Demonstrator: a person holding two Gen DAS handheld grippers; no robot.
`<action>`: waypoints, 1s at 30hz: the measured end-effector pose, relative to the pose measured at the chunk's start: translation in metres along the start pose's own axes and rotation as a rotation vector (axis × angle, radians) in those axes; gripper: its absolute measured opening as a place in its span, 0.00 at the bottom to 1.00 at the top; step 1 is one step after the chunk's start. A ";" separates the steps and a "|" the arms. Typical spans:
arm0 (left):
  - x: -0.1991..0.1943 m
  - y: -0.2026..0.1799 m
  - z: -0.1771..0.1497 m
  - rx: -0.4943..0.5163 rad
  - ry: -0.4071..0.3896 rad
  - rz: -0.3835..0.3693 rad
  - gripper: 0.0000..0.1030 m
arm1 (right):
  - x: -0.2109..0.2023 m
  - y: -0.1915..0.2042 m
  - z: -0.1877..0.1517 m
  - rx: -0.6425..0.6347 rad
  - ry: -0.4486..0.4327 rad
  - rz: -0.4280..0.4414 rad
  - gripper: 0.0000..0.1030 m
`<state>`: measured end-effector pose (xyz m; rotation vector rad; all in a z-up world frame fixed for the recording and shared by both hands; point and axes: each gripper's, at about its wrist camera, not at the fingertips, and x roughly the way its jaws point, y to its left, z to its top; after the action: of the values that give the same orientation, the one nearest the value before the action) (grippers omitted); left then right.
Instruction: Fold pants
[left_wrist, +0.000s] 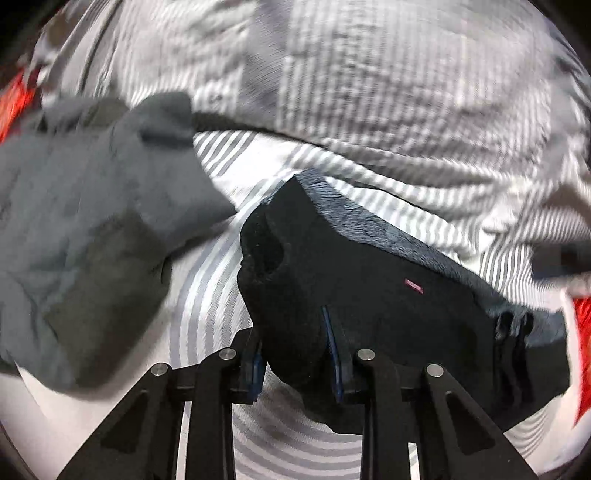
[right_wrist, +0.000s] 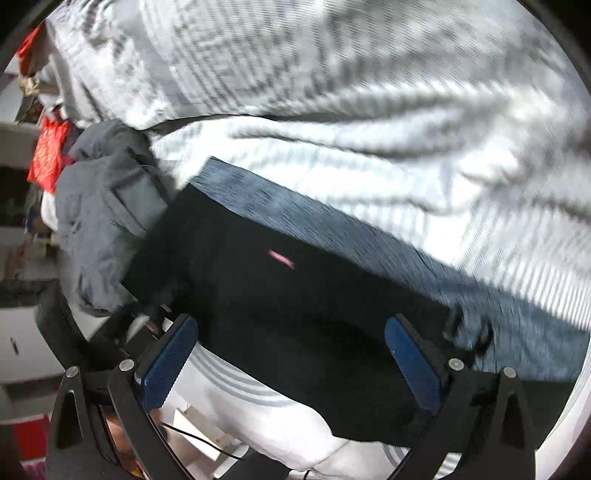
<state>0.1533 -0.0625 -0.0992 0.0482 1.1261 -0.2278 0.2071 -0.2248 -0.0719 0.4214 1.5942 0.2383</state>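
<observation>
The black pants (left_wrist: 369, 295) with a ribbed grey-blue waistband and a small pink label (left_wrist: 413, 286) lie across the striped bedding. My left gripper (left_wrist: 295, 365) is shut on a bunched corner of the pants, with dark cloth pinched between its blue pads. In the right wrist view the same pants (right_wrist: 295, 314) stretch across the middle. My right gripper (right_wrist: 295, 365) stands wide open just above them. Its blue pads (right_wrist: 170, 362) are far apart and grip nothing.
A crumpled grey garment (left_wrist: 92, 221) lies to the left of the pants, also seen as the grey garment (right_wrist: 103, 214). Grey-and-white striped bedding (left_wrist: 369, 92) covers the surface and rises in folds behind. Red items (right_wrist: 48, 155) and clutter sit past the bed's left edge.
</observation>
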 end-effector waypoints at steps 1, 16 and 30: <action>-0.002 -0.004 0.000 0.021 -0.008 0.009 0.28 | 0.003 0.009 0.013 -0.014 0.027 0.010 0.99; -0.014 -0.023 -0.011 0.211 -0.086 0.034 0.28 | 0.107 0.120 0.085 -0.210 0.366 -0.078 0.99; -0.036 -0.037 -0.013 0.276 -0.117 -0.021 0.28 | 0.098 0.091 0.060 -0.163 0.337 -0.025 0.18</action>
<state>0.1195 -0.0912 -0.0692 0.2649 0.9735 -0.3994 0.2757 -0.1086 -0.1287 0.2423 1.8914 0.4350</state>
